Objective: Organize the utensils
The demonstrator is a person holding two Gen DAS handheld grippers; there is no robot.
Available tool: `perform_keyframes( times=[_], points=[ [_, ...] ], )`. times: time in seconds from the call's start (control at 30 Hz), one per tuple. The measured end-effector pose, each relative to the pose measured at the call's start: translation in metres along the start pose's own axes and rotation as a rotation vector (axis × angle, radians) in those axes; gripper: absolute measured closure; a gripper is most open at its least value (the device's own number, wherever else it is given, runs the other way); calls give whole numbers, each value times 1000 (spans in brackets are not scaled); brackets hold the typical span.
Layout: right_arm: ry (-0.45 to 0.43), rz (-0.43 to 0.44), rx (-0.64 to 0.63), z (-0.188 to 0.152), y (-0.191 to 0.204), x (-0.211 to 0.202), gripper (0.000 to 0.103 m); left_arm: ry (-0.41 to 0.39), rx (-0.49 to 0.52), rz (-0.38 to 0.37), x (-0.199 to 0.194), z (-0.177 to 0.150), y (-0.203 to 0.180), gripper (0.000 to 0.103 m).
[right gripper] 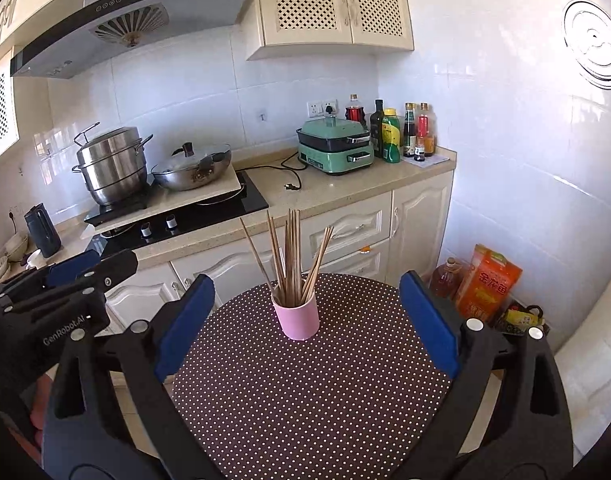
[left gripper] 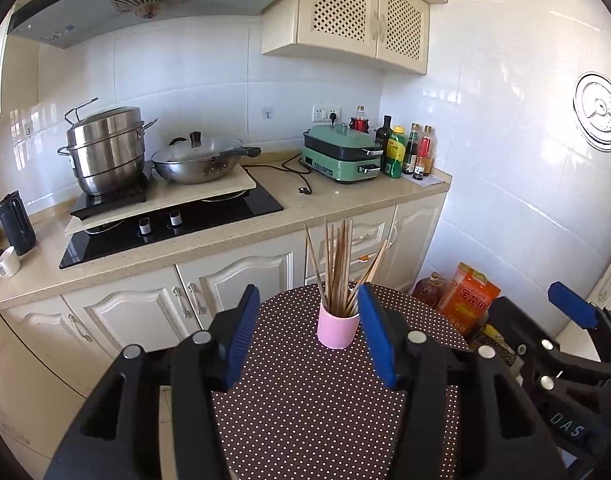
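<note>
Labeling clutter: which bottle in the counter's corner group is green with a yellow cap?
The squat green bottle at the front of the group, beside the green electric cooker. The bottles around it are dark or red, taller and slimmer.

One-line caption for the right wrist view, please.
Open right gripper hovers above the polka-dot table, facing a pink cup of wooden chopsticks.

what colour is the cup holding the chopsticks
Pink cup, plainest in the right wrist view.
</note>
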State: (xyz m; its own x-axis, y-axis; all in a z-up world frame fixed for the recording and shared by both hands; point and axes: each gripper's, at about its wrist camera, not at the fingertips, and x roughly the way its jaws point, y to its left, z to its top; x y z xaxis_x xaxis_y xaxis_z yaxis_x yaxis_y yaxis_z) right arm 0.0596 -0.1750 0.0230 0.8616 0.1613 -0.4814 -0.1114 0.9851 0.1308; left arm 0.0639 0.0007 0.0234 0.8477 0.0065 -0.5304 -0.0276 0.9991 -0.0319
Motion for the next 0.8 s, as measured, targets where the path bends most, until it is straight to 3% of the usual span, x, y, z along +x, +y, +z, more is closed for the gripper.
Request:
perform_keyframes(
  times=[0.8],
  points=[
    [12, 8, 7, 1, 9, -2, 11, -28, 3, -12, -13, -2, 14, 52]
  ],
)
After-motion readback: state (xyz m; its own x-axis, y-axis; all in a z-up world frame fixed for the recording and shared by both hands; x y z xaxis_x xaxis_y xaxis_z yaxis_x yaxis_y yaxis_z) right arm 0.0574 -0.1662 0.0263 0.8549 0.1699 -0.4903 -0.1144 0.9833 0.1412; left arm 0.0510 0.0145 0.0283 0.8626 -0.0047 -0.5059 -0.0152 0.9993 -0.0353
